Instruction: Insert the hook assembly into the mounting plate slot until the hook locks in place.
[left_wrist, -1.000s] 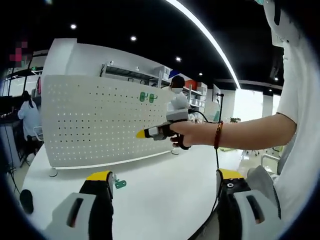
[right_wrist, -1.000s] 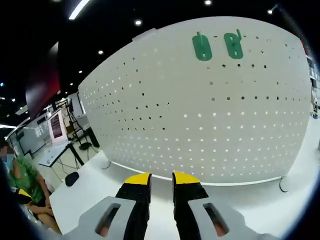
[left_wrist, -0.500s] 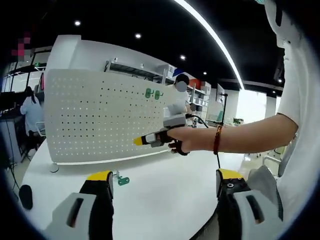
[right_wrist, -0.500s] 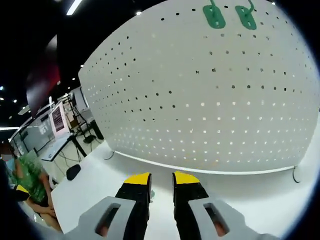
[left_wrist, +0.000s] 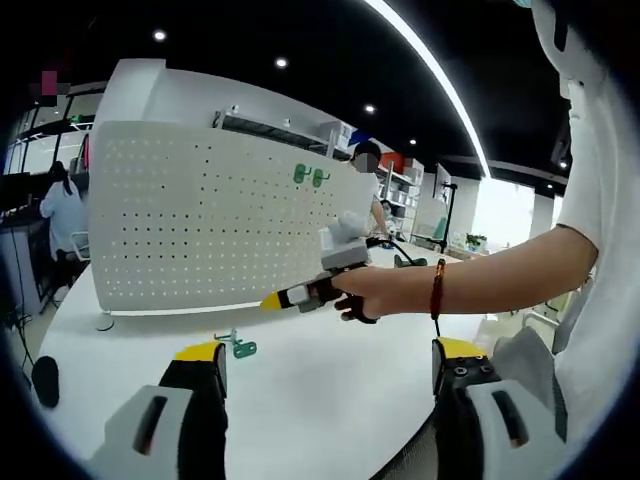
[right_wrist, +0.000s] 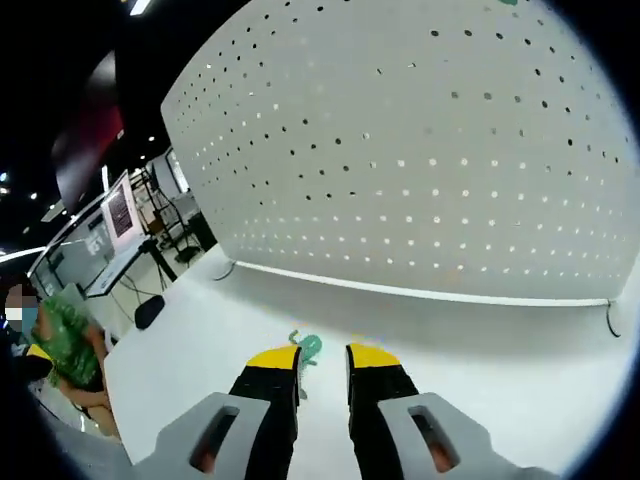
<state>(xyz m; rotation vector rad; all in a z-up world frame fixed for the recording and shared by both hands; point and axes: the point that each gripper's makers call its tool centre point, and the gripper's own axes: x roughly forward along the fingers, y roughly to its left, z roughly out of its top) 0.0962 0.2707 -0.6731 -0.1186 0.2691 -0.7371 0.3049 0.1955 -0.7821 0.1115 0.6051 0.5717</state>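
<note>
A white pegboard mounting plate (left_wrist: 190, 230) (right_wrist: 420, 150) stands upright on the white table (left_wrist: 300, 400). Two green hooks (left_wrist: 311, 177) hang near its top. A loose green hook assembly (left_wrist: 238, 346) (right_wrist: 305, 346) lies flat on the table in front of the board. My right gripper (right_wrist: 323, 362) hovers low over the table, its jaws close together with nothing between them; the hook lies just past its fingertips, partly behind the left one. In the left gripper view a hand holds that gripper (left_wrist: 290, 297) a little right of and above the hook. My left gripper (left_wrist: 325, 362) stands wide open and empty.
A black mouse-like object (left_wrist: 44, 375) (right_wrist: 148, 311) lies near the table's left edge. The board's wire foot (right_wrist: 614, 320) rests at the right. A seated person in green (right_wrist: 62, 345) is beyond the table edge. More people and shelves stand behind the board.
The right gripper has come down toward the table, and the loose hook has come into its view at its fingertips. The left gripper stays open.
</note>
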